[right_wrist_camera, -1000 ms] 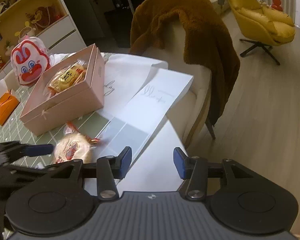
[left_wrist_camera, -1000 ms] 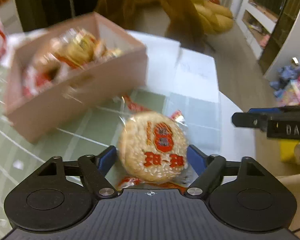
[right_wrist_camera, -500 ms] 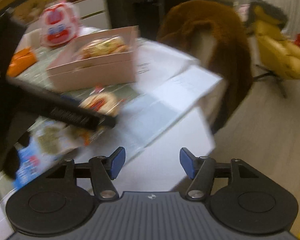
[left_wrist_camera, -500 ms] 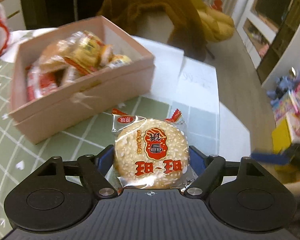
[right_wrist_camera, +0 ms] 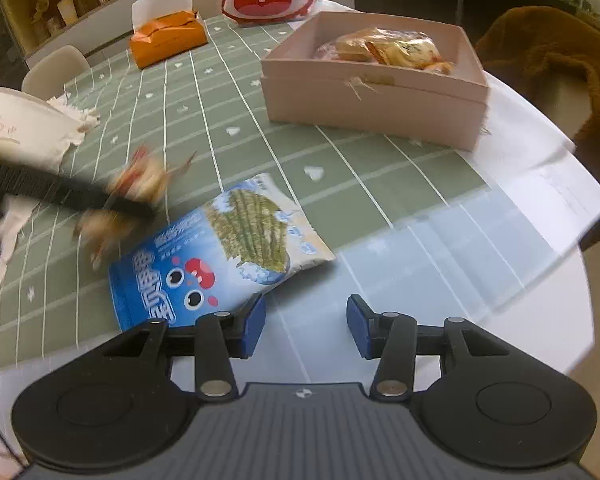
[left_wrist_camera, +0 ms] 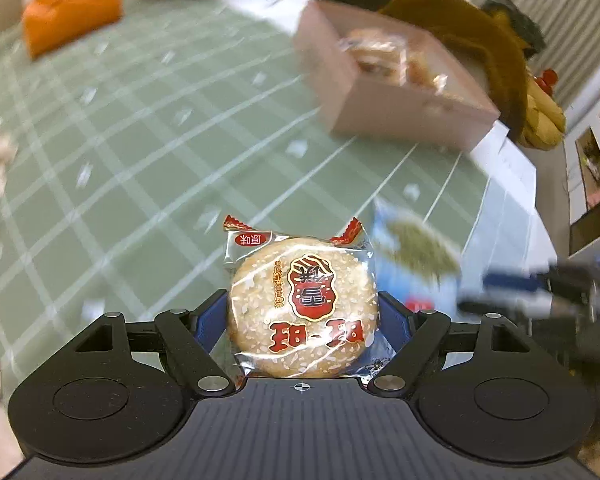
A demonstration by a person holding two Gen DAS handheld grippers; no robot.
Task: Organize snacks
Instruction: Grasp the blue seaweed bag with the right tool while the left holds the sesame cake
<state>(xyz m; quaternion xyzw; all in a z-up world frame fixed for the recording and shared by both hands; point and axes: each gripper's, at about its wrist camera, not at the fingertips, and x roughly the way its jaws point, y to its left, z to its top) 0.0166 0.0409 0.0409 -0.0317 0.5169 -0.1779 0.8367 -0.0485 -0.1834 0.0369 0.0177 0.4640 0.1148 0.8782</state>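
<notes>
Partly done: pink box (right_wrist_camera: 374,108) on the tabletop (right_wrist_camera: 236,120) already holds snacks. Left hand-held gripper (left_wrist_camera: 303,316) clamps a rice cracker (left_wrist_camera: 303,308); right hand-held gripper (right_wrist_camera: 306,326) gapes empty beside the seaweed bag (right_wrist_camera: 220,252), unboxed.

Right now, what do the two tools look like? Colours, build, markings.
Both look identical: the left tool and right tool have black linkage arms with silver pivot pins, blue finger pads, two round black discs, and a ribbed grey body with a small white crosshair mark. No cables or sleeves visible.
</notes>
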